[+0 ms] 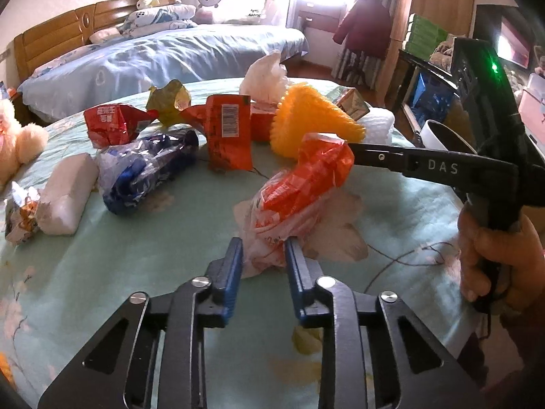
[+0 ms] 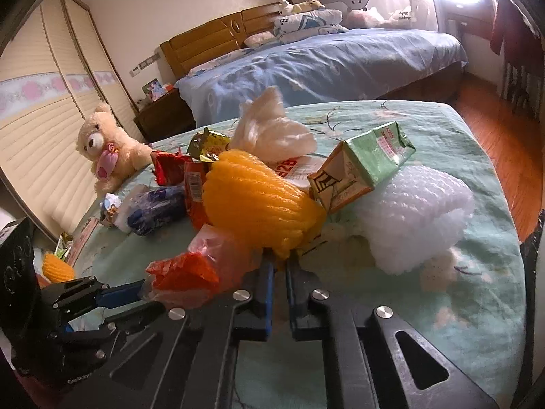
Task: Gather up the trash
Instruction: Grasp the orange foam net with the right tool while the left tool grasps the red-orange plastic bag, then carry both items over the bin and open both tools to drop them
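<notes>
My left gripper (image 1: 264,259) has its jaws pinched on the bottom of a thin orange plastic bag (image 1: 299,187); my right gripper (image 2: 278,260) has its jaws nearly closed on the bag's upper edge, just short of the yellow foam net (image 2: 259,201). Stretched between both, the flimsy film could tear or slip free. Beyond the jaws, wrappers, a green carton (image 2: 364,167) and bubble wrap (image 2: 419,214) crowd the bed cover (image 2: 477,306); a careless pull could drag them off.
</notes>
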The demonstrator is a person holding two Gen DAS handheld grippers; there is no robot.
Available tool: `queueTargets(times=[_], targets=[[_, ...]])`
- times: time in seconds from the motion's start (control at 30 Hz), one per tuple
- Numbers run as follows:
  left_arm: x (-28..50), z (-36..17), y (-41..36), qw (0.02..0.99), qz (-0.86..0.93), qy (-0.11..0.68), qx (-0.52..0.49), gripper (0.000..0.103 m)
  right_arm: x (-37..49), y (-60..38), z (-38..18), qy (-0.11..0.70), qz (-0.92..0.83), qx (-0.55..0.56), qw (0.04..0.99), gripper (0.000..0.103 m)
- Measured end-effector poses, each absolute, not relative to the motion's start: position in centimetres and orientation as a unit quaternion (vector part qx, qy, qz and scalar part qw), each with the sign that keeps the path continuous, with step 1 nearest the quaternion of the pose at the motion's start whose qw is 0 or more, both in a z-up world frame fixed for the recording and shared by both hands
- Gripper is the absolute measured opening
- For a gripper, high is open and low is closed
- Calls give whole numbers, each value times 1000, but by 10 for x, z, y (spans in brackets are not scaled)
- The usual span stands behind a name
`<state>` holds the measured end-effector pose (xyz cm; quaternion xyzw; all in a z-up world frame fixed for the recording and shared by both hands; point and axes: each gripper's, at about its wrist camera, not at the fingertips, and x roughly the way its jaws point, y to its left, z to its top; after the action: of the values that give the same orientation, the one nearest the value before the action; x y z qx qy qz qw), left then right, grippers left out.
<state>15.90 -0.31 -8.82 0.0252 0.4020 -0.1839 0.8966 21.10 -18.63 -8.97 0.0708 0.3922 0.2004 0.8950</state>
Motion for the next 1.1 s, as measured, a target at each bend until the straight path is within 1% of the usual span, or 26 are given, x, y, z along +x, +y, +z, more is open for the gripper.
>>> queueTargets(times=[0.07, 0.1, 0.27, 0.43, 1.1], targets=[[153, -87, -1, 899, -177, 401, 24, 18, 205, -187, -87, 389, 202, 72, 896, 6], [150, -87, 2, 899, -171, 402, 21, 4, 202, -189, -86, 387, 202, 72, 897, 6], [140, -83, 16, 902, -153, 404, 0, 4, 182, -197, -79, 378, 200, 83, 900, 6], [131, -74, 8, 908, -156, 390, 4, 4, 159, -208, -73, 370, 195, 92, 904, 6], [124, -56, -102, 896, -234, 374, 48, 4, 87, -294, -56, 342, 113, 121, 925, 6]])
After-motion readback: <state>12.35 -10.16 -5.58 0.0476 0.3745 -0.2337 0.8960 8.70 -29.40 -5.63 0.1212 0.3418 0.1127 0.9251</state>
